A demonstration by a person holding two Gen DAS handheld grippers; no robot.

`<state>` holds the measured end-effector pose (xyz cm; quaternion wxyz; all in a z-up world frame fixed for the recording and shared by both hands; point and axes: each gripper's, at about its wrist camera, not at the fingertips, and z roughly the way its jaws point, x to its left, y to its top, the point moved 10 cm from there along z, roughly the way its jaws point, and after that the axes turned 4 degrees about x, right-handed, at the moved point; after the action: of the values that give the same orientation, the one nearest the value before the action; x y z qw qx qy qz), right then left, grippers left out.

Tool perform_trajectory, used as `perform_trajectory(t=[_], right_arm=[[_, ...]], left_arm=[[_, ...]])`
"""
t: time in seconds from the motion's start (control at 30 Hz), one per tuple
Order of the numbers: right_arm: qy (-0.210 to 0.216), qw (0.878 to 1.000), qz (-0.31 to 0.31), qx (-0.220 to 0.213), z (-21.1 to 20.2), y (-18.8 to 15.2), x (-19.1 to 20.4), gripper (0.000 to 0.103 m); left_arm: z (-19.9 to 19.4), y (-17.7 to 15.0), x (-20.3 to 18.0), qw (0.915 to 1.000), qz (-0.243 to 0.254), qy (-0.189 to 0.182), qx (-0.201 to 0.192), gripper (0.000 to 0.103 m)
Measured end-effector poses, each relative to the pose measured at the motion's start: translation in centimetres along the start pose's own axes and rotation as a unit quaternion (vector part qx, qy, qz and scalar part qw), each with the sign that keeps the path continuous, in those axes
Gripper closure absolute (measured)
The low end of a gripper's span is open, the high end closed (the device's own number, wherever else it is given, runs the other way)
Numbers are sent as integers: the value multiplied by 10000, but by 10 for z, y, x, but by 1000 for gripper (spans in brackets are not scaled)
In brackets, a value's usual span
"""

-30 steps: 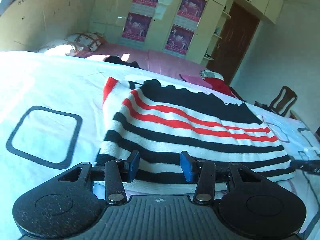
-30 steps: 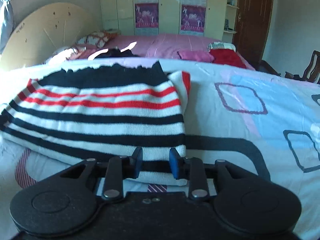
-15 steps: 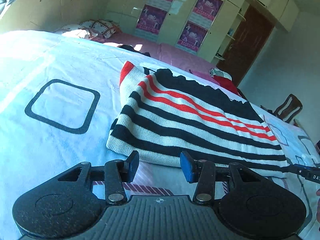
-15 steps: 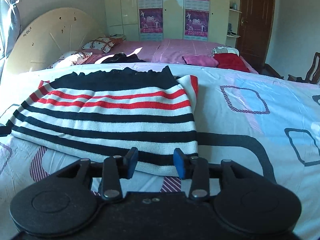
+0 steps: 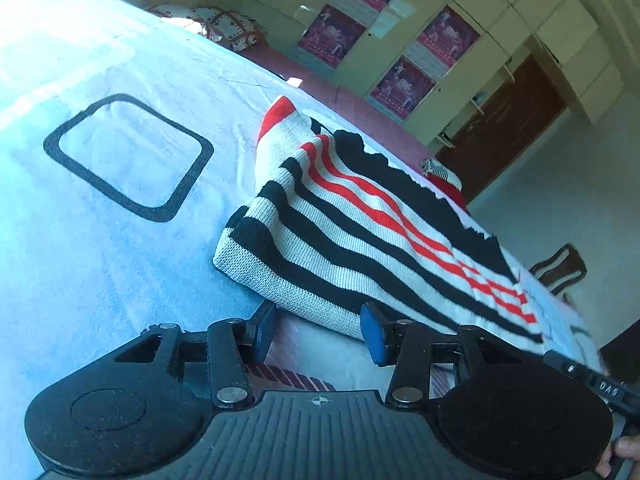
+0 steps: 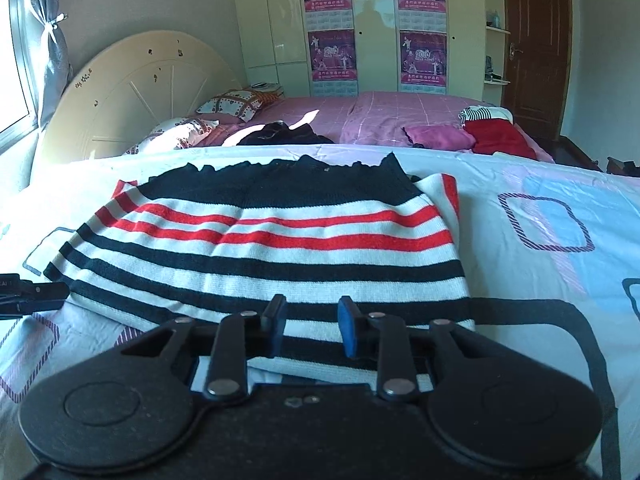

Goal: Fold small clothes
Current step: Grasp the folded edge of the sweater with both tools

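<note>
A folded knit sweater (image 5: 360, 232) with black, white and red stripes lies flat on the bed; it also shows in the right wrist view (image 6: 272, 256). My left gripper (image 5: 318, 330) is open and empty, just in front of the sweater's near white hem. My right gripper (image 6: 312, 322) is open and empty, its fingertips over the near hem at the sweater's right end. The tip of the left gripper (image 6: 24, 292) shows at the sweater's left end in the right wrist view.
The bed sheet (image 5: 100, 220) is pale blue with black square outlines. A second bed (image 6: 400, 120) with pink cover, pillows and a pile of red and dark clothes stands behind. A wardrobe with posters (image 6: 360, 24) and a brown door (image 6: 536, 48) are at the back.
Both grippers have let go of the sweater's hem and pulled back and up from it. The left view has tilted. The sweater stays flat.
</note>
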<state>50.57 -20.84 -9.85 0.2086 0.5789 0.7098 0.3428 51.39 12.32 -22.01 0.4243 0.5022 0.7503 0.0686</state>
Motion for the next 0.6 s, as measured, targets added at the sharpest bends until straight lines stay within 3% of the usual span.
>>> perform_trajectory(t=[0.1, 0.17, 0.27, 0.6], right_arm=[[78, 9999, 31, -94, 5, 7, 7, 80], [136, 9999, 34, -99, 9, 10, 13, 80], [163, 9998, -23, -77, 18, 13, 21, 80], [240, 9995, -193, -34, 46, 26, 48, 93]], left_arm=[[5, 1, 7, 9972, -615, -388, -149, 57], [7, 2, 7, 9938, -882, -619, -289, 47], [14, 6, 7, 9897, -1164, -738, -395, 47], [54, 28, -5, 9857, -1300, -874, -620, 47]])
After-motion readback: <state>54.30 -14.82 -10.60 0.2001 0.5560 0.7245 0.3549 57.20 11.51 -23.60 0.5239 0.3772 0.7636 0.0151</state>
